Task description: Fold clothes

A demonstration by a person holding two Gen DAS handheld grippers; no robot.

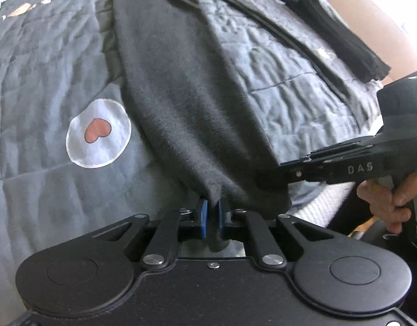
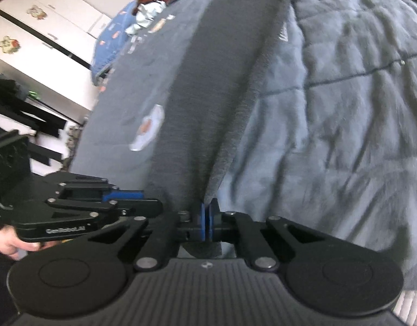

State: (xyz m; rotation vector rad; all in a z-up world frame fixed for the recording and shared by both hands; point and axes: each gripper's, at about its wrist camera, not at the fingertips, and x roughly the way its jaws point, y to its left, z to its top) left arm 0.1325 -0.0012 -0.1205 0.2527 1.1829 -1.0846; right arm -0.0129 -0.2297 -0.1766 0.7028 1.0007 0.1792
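Dark grey fleece garment [image 1: 181,103] stretched lengthwise over a bed, on a grey-blue quilted bedspread [image 1: 45,68], near end lifted and pinched at two points. Left hand-held gripper [image 1: 212,214] clamped on the garment's near edge, blue pads [image 1: 203,217] pressed together with a tuft of fabric bunched between them and hanging down behind. Right hand-held gripper [image 2: 207,216] likewise closed on the same edge, blue pads [image 2: 202,220] meeting around a fold of the fleece. Both grippers close beside each other, right one entering the left wrist view from the right side, held by a hand [image 1: 390,198] on its handle. Left one visible at the left of the right wrist view, gripped by a hand [image 2: 10,241]. White circular patch with a pink heart [image 1: 98,133] on the bedspread just left of the garment. Black clothing [image 1: 344,35] lying along the bed's far right edge. White cabinet doors [image 2: 45,27] with stickers beyond the bed. Right wrist view blurred.
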